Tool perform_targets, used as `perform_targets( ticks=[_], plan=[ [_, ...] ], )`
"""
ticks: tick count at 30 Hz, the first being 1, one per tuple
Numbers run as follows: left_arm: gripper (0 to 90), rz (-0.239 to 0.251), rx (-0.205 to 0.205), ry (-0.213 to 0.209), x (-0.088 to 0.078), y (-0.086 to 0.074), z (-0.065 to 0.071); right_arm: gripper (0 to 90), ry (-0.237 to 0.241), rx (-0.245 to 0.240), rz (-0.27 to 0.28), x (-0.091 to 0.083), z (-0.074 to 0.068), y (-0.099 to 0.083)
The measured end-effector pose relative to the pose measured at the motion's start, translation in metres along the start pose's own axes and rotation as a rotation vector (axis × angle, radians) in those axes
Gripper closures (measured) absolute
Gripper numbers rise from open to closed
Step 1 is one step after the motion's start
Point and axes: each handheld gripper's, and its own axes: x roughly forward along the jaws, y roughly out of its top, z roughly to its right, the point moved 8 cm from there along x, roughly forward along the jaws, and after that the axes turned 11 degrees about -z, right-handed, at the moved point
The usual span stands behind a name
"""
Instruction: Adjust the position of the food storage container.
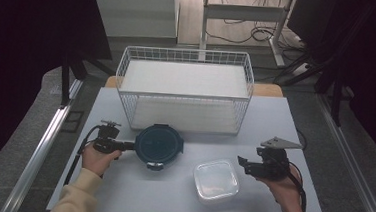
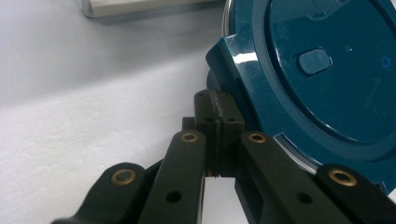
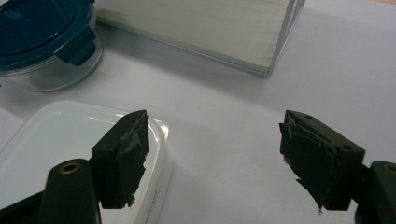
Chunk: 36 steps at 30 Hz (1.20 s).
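A round clear container with a dark blue clip lid (image 1: 159, 145) stands on the table in front of the basket. My left gripper (image 1: 129, 145) lies level at its left side, shut. In the left gripper view its closed tips (image 2: 217, 109) sit right against a latch tab of the blue lid (image 2: 322, 70), with nothing visible between the jaws. A square container with a white lid (image 1: 216, 180) lies to the right of it. My right gripper (image 1: 242, 164) hovers open just right of the square container (image 3: 60, 135), its jaws (image 3: 215, 149) wide apart over bare table.
A white wire basket (image 1: 183, 113) with a pale board floor (image 3: 210, 23) stands at the back of the grey table (image 1: 120, 191). The round container (image 3: 42, 42) is at the far left of the right gripper view. Metal rails run along both sides of the table.
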Motion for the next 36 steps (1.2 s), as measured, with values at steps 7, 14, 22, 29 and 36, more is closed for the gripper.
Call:
perform_targets(
  ticks=[7,14,22,29,36],
  plan=[
    [90.0,-0.002,0.011,-0.012,0.001,-0.002,0.006,23.9,0.005,0.0,-0.005,0.004,-0.002,0.0],
    [90.0,0.002,0.019,-0.04,0.003,-0.003,0.013,24.0,0.005,0.002,0.001,0.002,-0.002,0.002],
    [90.0,0.025,0.007,-0.044,0.004,-0.004,0.017,24.0,0.026,-0.005,0.017,0.002,-0.004,0.016],
    [90.0,0.074,0.035,-0.068,-0.001,-0.001,0.02,24.0,0.046,-0.009,0.03,0.005,-0.011,0.024],
    [60.8,0.171,0.057,0.024,-0.034,0.004,0.025,24.0,0.074,-0.009,0.048,0.001,-0.02,0.028]
  ],
)
